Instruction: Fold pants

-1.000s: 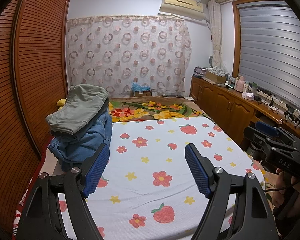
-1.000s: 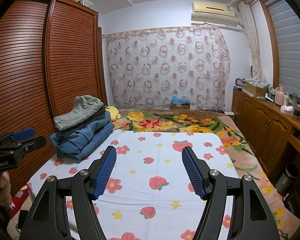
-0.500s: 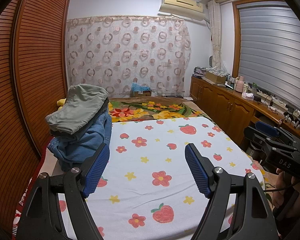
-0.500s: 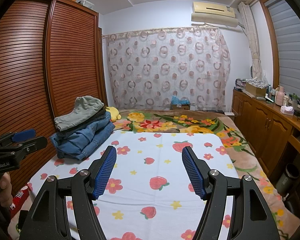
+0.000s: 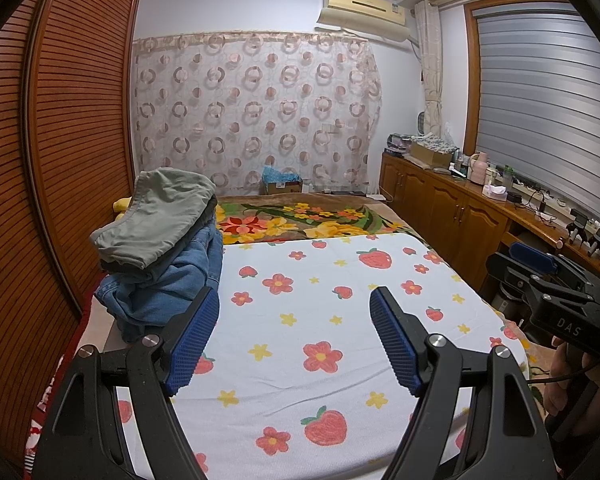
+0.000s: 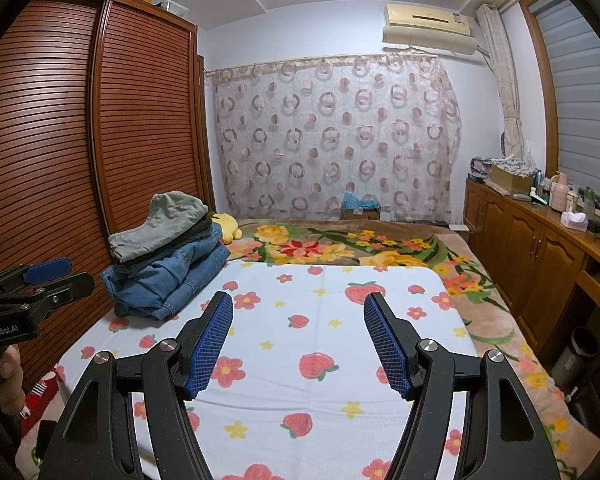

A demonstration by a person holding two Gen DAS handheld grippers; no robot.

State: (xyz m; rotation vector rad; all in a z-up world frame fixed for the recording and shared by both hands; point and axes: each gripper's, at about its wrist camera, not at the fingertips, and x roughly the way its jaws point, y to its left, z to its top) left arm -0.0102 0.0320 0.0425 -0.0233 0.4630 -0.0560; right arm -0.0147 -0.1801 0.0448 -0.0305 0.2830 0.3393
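A pile of pants lies on the left side of the bed: grey-green pants (image 5: 160,216) on top, blue jeans (image 5: 168,284) beneath. It also shows in the right wrist view, grey-green pants (image 6: 160,226) over jeans (image 6: 168,280). My left gripper (image 5: 294,316) is open and empty, above the white strawberry sheet (image 5: 320,320), just right of the pile. My right gripper (image 6: 298,320) is open and empty over the same sheet (image 6: 320,352). Each gripper shows at the edge of the other's view, the right one (image 5: 540,276) and the left one (image 6: 32,284).
A wooden louvred wardrobe (image 6: 60,160) runs along the left. A floral blanket (image 6: 340,244) covers the far bed. A wooden cabinet (image 6: 540,248) with bottles and boxes lines the right wall. A yellow plush (image 6: 228,226) lies behind the pile. A bin (image 6: 576,352) stands by the cabinet.
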